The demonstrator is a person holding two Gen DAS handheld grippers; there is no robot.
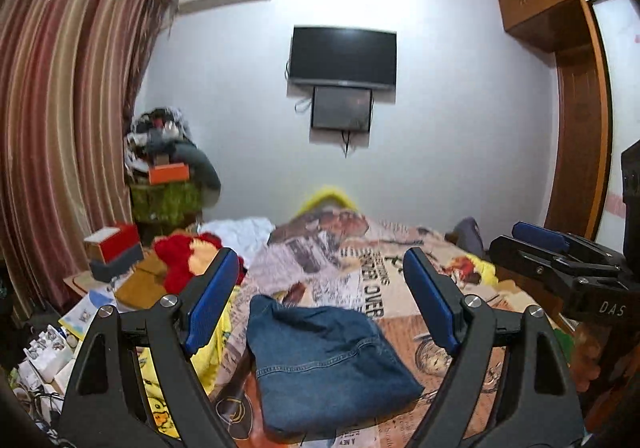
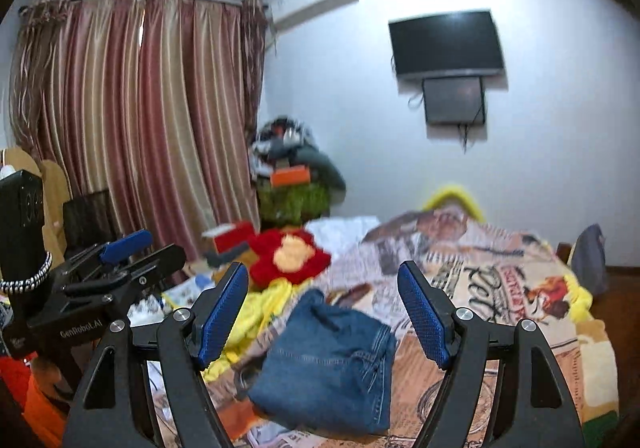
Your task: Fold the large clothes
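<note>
Left wrist view: folded jeans on printed bedspread, left gripper and right gripper wide open, empty; risk of unfolding if nudged.

The heap of things by the curtain is blurred beyond telling apart.

The left gripper is showing black triangular arms with cut-out windows, round silver screws at the pivots and blue textured pads on the fingers. The right gripper is looking the same; seen from the left view, its side is bearing white letters, perhaps "DAS". A black-and-white braided cord is wrapping the left unit's body.
</note>
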